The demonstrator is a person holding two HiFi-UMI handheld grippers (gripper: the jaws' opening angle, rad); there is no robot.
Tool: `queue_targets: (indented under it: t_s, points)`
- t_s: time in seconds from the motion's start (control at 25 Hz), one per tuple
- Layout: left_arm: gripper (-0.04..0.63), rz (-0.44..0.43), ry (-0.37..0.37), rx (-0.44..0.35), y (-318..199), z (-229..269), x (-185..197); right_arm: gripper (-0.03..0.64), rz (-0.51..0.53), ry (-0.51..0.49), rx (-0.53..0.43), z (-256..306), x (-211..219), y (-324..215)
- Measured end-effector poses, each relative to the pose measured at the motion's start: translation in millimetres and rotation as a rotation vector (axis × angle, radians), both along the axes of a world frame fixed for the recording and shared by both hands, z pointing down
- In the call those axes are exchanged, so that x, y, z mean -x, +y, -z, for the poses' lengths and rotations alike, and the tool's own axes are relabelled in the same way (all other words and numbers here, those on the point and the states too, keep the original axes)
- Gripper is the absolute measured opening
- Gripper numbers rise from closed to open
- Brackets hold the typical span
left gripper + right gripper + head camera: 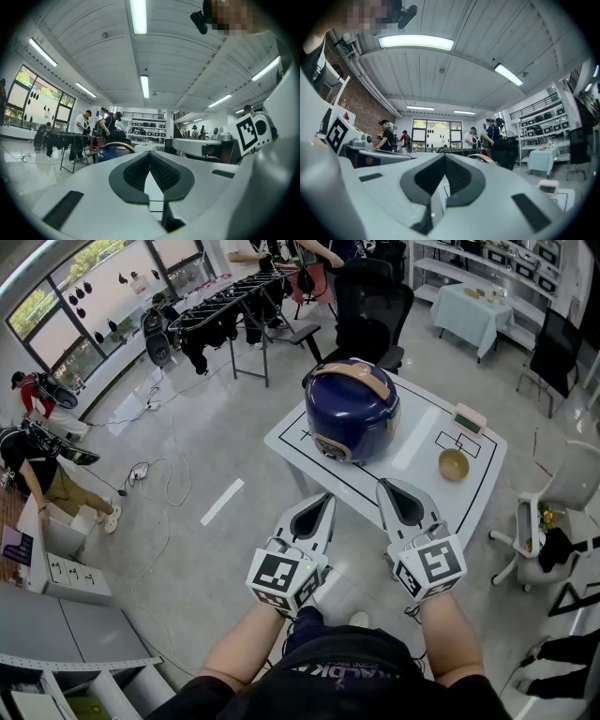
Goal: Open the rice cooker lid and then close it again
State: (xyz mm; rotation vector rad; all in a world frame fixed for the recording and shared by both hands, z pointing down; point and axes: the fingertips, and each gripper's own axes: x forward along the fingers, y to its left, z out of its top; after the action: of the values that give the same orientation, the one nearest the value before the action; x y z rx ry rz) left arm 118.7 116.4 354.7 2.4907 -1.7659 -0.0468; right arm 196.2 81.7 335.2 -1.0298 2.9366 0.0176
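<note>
**Asker:** What could go wrong from here?

**Me:** Mostly my own start. Both pairs of fingers are pressed shut with nothing between them, so the left gripper [326,504] and the right gripper [387,491] are both empty. If I reach for the lid like this, I judge the closed tips would only shove the rice cooker [352,411]. It could then slide away from me across the smooth white tabletop [412,498]. The lid [354,381] is down. If it is sprung, it may fly up once its latch gives, and I cannot make out the latch from here.

**Asker:** Is anything else in the way?

**Me:** A small tan bowl [454,464] sits ahead and to the right of my right fingers, beside the cooker but apart from it. A wide swing of that hand could knock it. Beyond the bowl, a small pink-topped box [470,418] lies near the tabletop's far edge.

**Asker:** And how are your hands held?

**Me:** Both forearms [246,652] reach out in front of my body, side by side. The grippers point level and forward, with their tips about at the tabletop's near edge. The cooker stands straight ahead of the gap between my two pairs of fingers, and neither pair touches it. Looking along the left fingers [136,171], only its dark blue dome and tan handle [116,144] peek over the gripper body.
</note>
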Motion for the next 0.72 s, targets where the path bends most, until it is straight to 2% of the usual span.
queue_targets:
  t_s: [0.72]
  points:
    - [0.005, 0.021, -0.003, 0.004, -13.6, 2.2, 19.6, 0.002, 0.031, -0.026, -0.001, 1.4, 17.1, -11.0]
